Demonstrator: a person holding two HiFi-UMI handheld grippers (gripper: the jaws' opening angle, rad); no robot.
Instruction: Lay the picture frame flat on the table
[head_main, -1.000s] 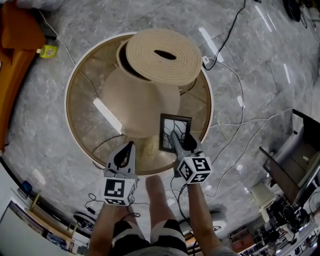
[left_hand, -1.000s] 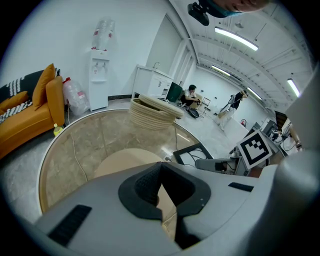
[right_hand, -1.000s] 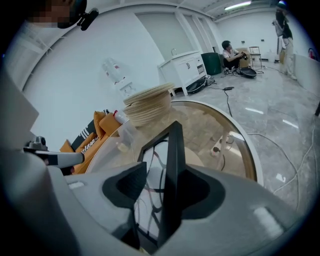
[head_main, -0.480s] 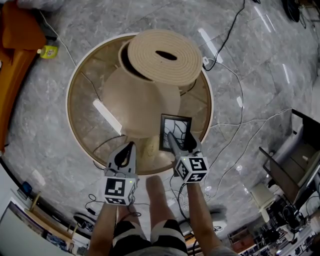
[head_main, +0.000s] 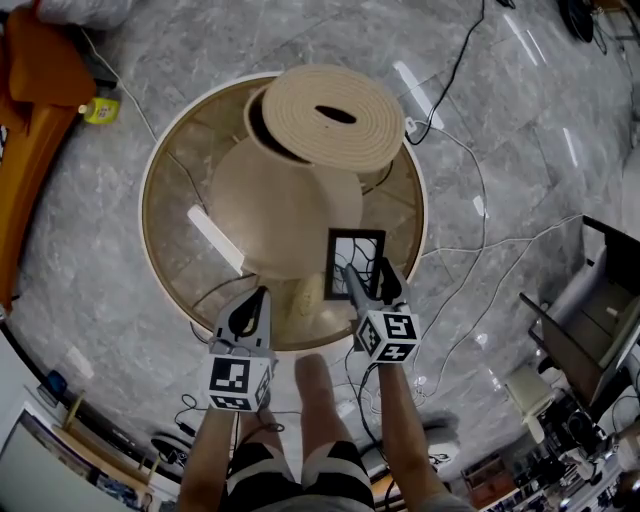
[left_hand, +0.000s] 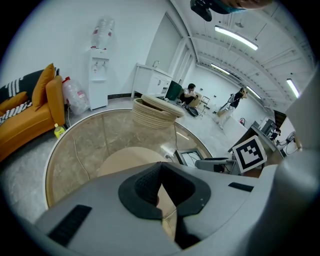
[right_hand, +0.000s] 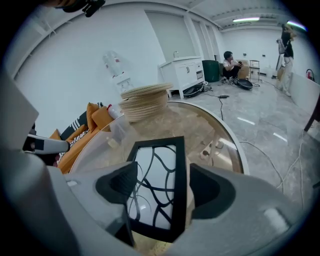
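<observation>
At the left, the left gripper (head_main: 262, 293) hangs over the near edge of the round glass-topped table with a white rim (head_main: 175, 200), its jaws together and nothing between them; it has no part in the job just now. Beyond it stand a broad beige dome (head_main: 280, 200) and a coiled rope shade (head_main: 330, 115). Further right, the black rectangular picture frame with dark branching lines on white (head_main: 355, 250) rests on the glass near the table's near edge, and to my eye it lies flat, face up. The right gripper (head_main: 367, 270) straddles its lower end, and its jaws have just been opening: they now stand wide, the frame between them but with a clear gap on the right side, so the grip looks let go. The frame seems laid down, with only drawing the right gripper clear left to do
</observation>
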